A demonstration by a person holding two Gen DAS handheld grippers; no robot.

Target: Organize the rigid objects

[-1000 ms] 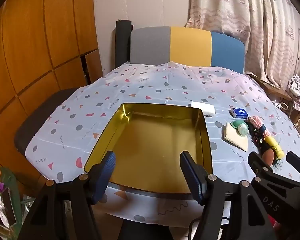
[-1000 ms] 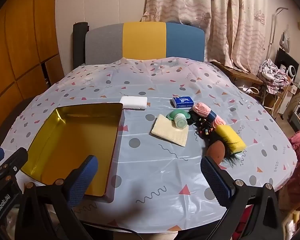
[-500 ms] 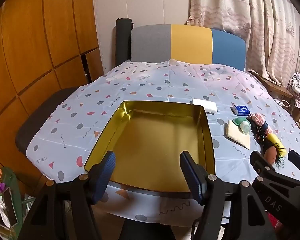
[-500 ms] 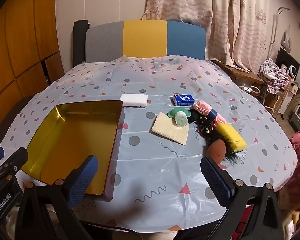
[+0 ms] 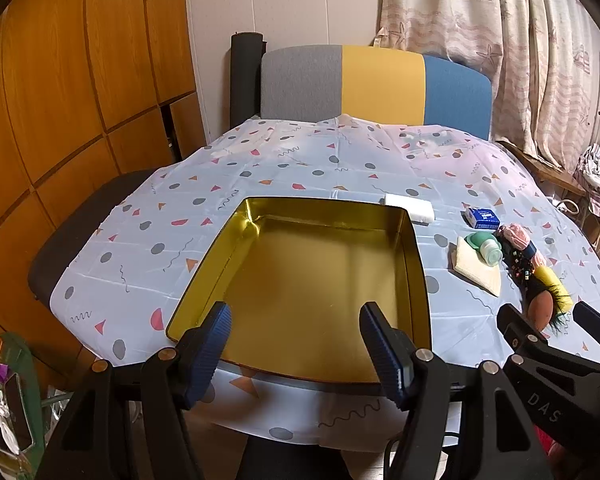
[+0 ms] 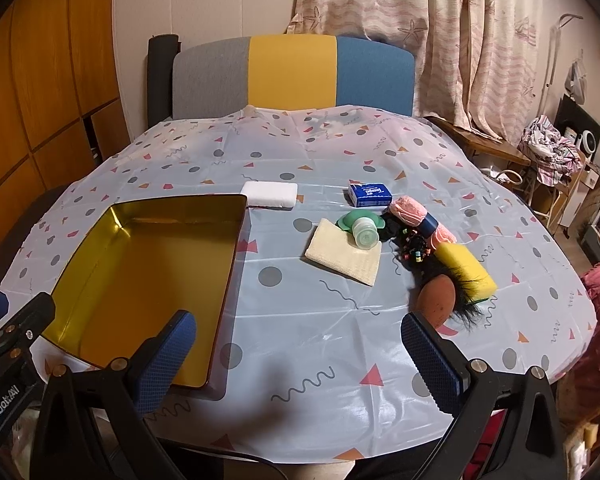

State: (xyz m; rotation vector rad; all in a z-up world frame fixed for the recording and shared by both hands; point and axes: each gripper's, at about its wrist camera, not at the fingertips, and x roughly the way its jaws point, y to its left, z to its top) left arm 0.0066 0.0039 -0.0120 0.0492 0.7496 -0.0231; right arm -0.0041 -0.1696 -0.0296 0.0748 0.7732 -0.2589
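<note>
Left wrist view showed the gold-lined rectangular metal tin (image 5: 324, 276) head-on, empty, on the patterned plastic tablecloth (image 5: 292, 160); left gripper (image 5: 294, 346) jaws stood apart, holding nothing, above the tin's near edge. Right wrist view alone gave the object cluster clearly: white foam block (image 6: 270, 195) just behind the tin, blue tissue pack (image 6: 370, 194), green small bottle (image 6: 364, 234) on a cream cloth (image 6: 342, 258), yellow sponge (image 6: 466, 266). Right gripper (image 6: 304, 360) wide, empty. Dark tangle beside the sponge was hard to make out.
</note>
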